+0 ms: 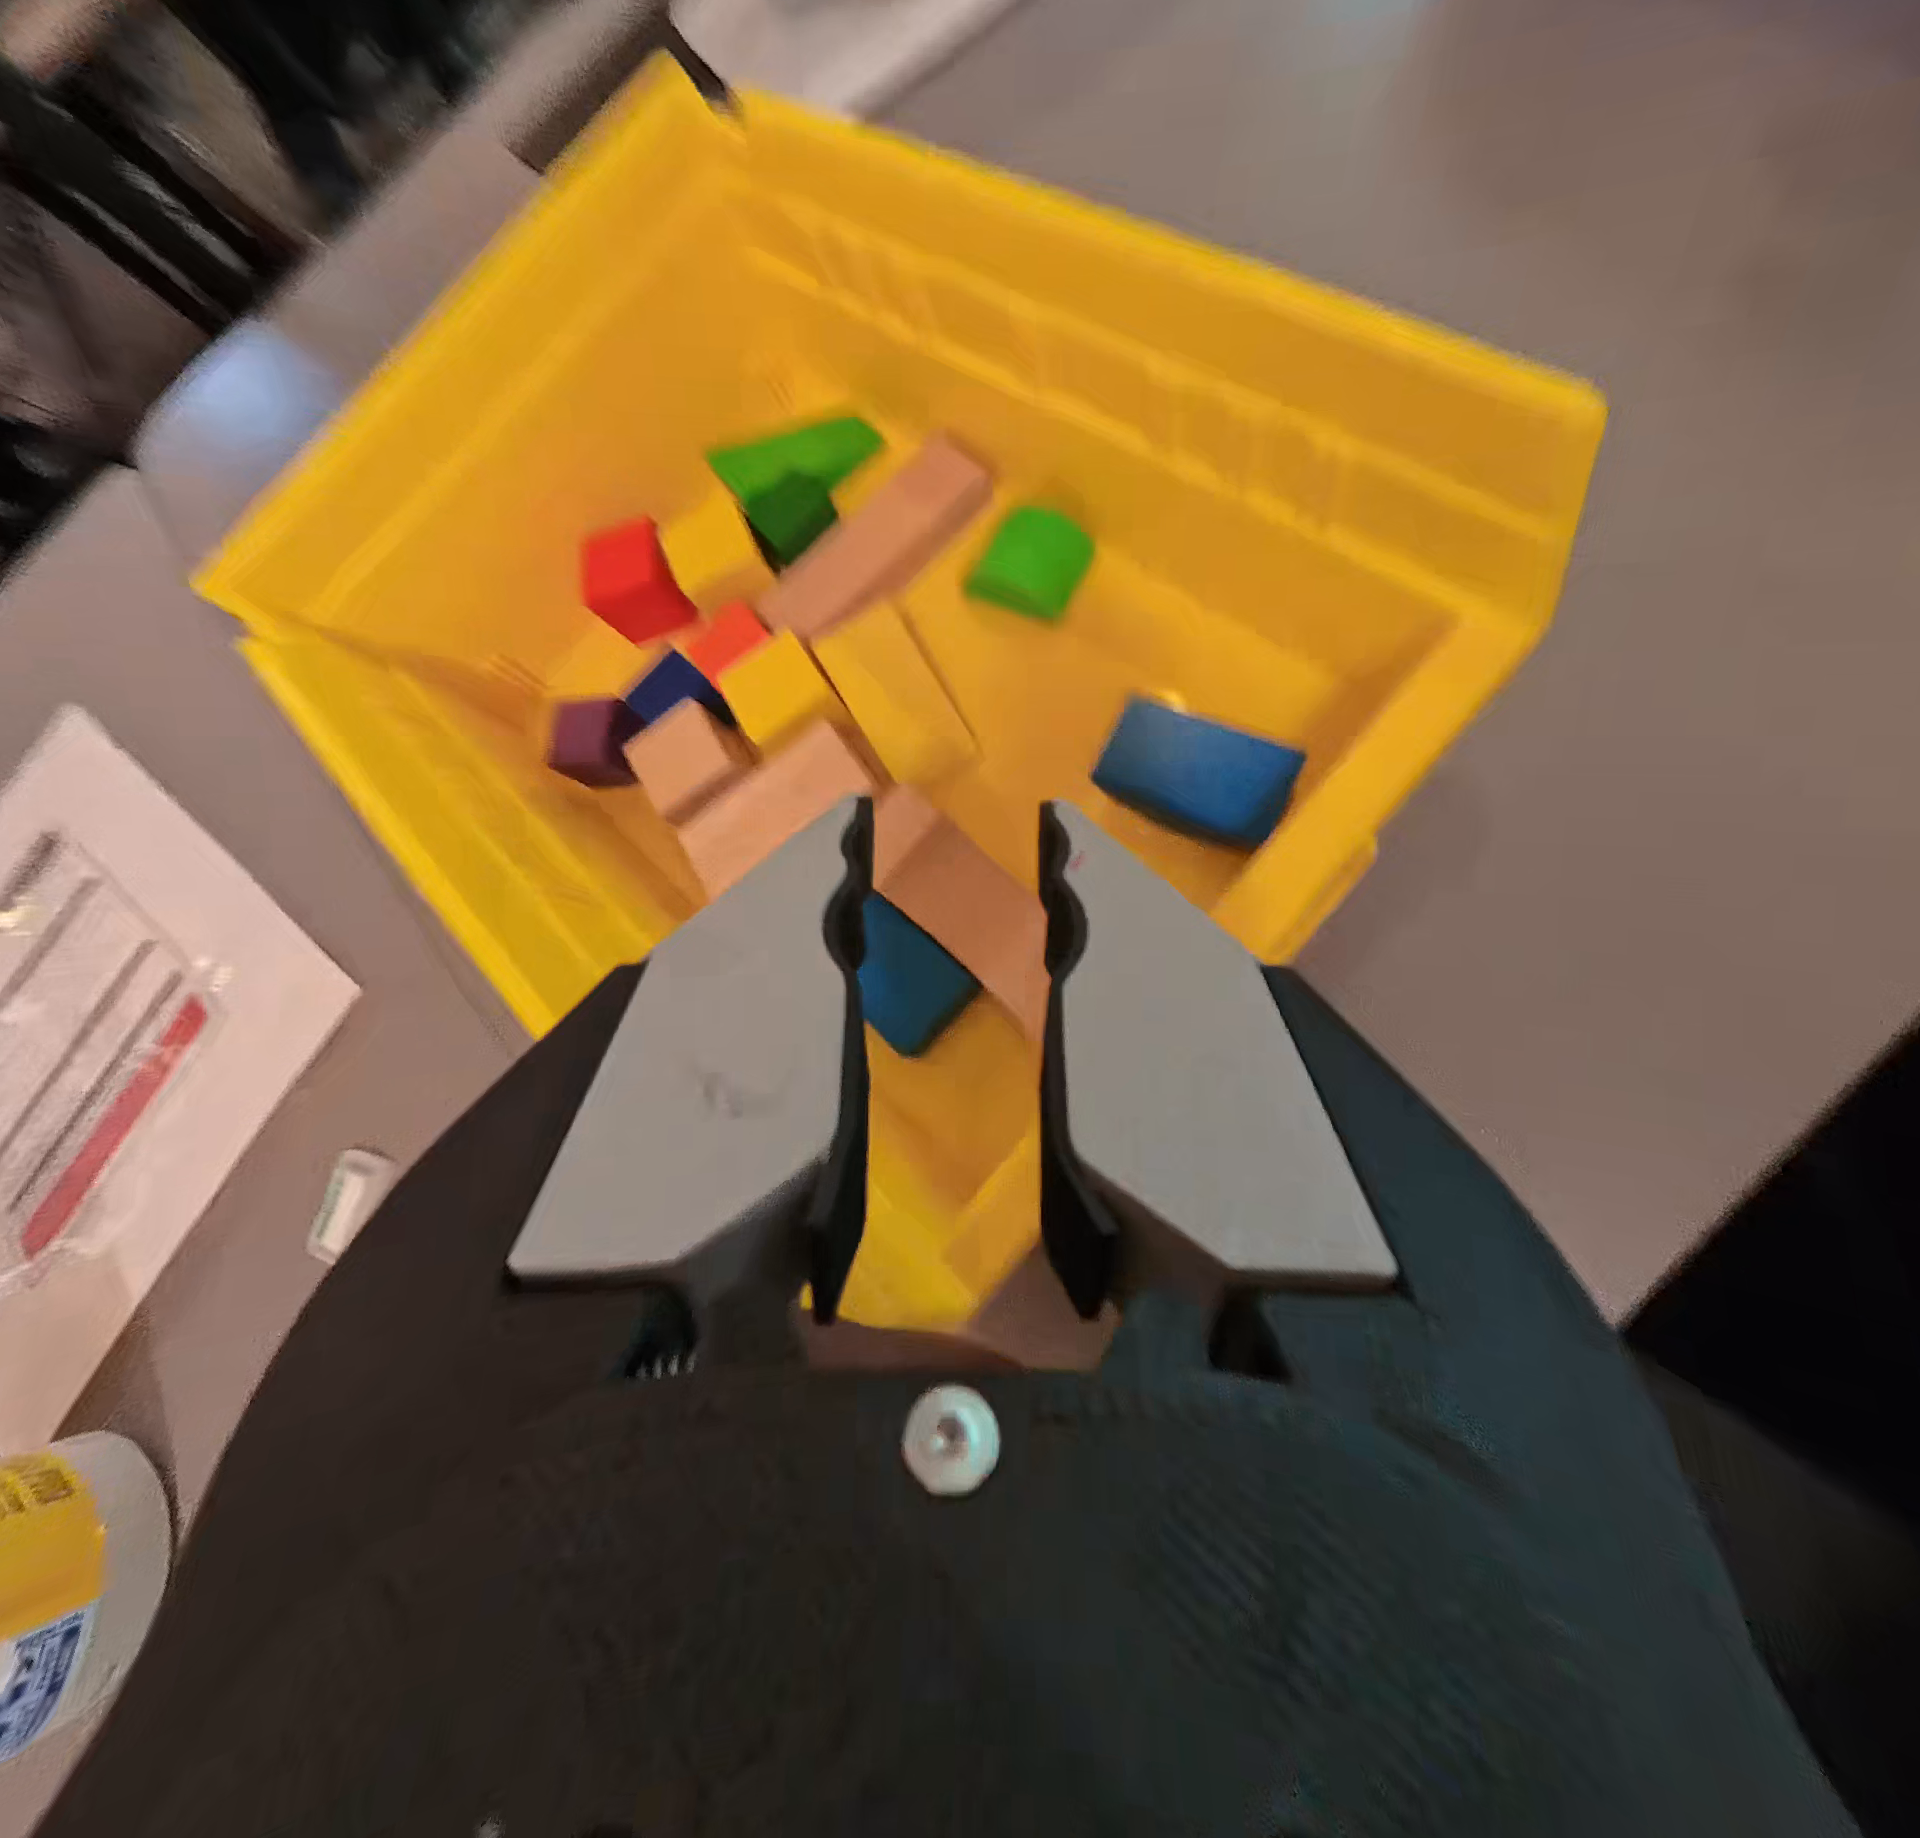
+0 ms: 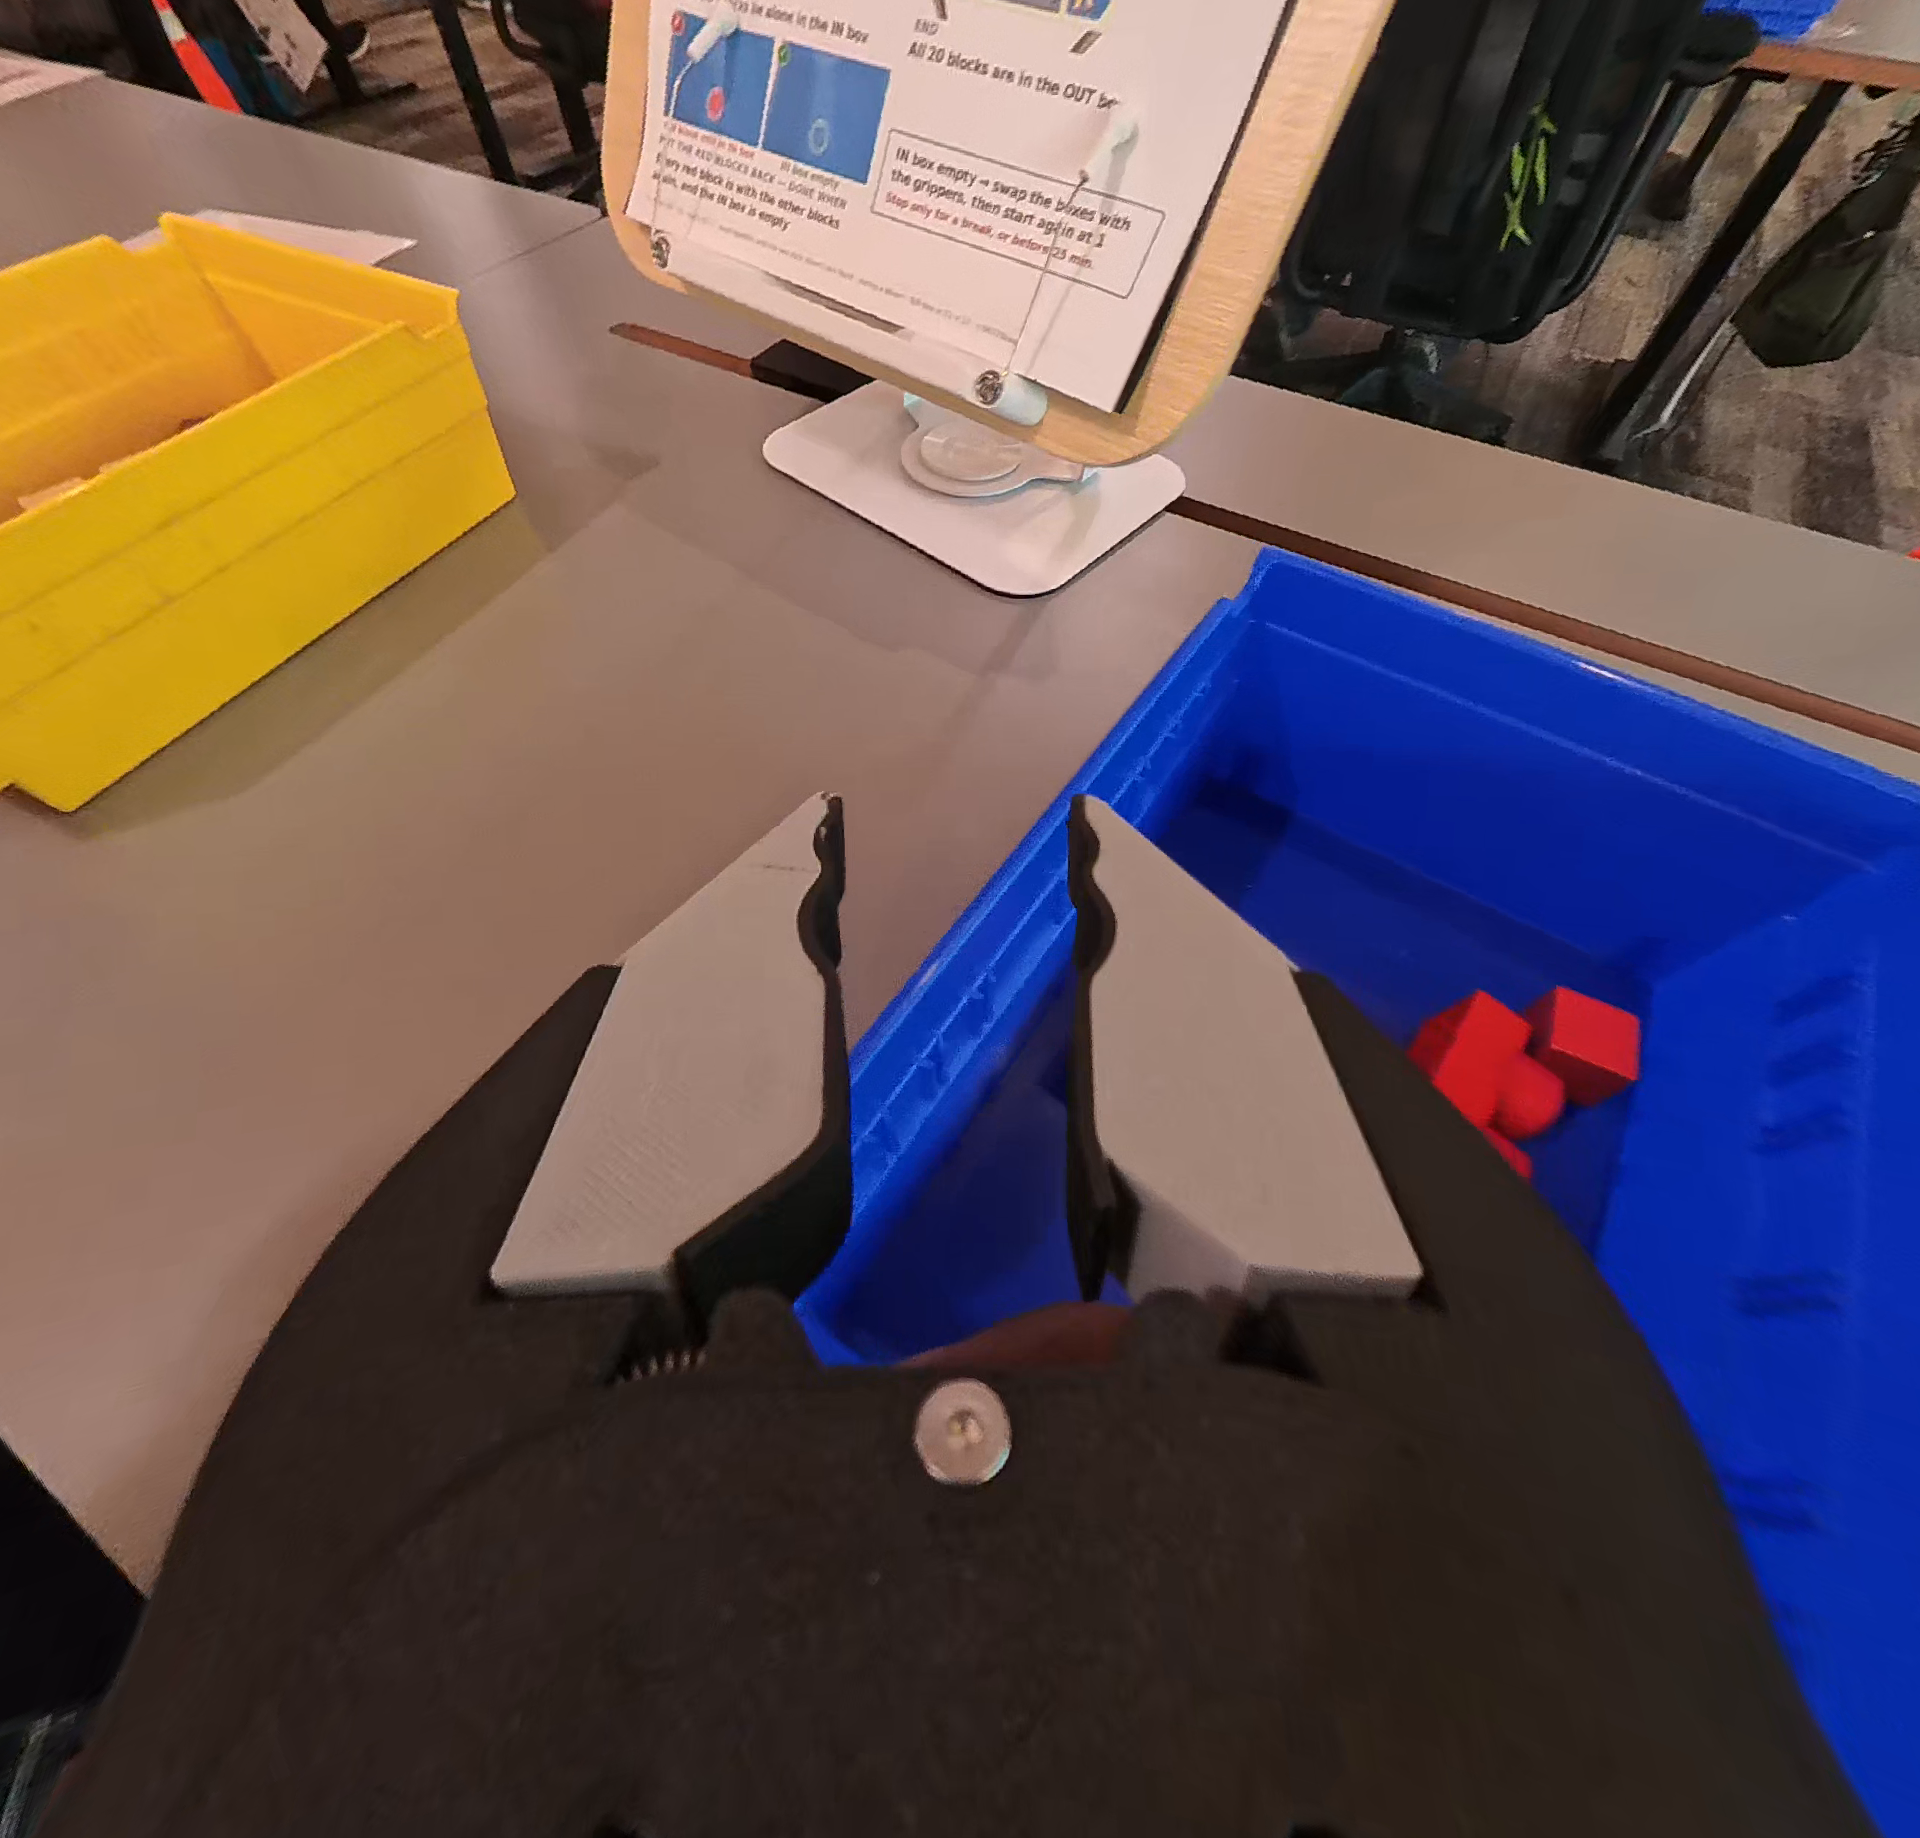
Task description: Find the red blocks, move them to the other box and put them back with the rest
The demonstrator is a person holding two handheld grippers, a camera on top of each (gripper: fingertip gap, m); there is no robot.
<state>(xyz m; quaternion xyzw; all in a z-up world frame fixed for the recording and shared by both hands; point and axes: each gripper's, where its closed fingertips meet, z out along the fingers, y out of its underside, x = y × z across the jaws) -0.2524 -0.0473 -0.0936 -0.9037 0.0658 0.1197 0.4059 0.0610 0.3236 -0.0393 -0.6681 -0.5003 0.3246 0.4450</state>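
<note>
L gripper (image 1: 951, 822) hovers over the yellow bin (image 1: 1143, 334), fingers apart, nothing held. Inside it: red block (image 1: 634, 578) against the far-left wall, an orange-red cube (image 1: 730, 638) just beside it, mixed w/ green, blue, purple, natural-wood pieces. R gripper (image 2: 951, 817) fingers also apart and empty, straddling the near rim of the blue bin (image 2: 1558, 749); red blocks (image 2: 1527, 1061) sit in its right corner.

Risks: L view is motion-blurred, so a fast approach could nudge the pile or clip the wood bar (image 1: 883, 541). Orange-red cube may be misjudged as red or skipped. R finger could catch the blue rim.
</note>
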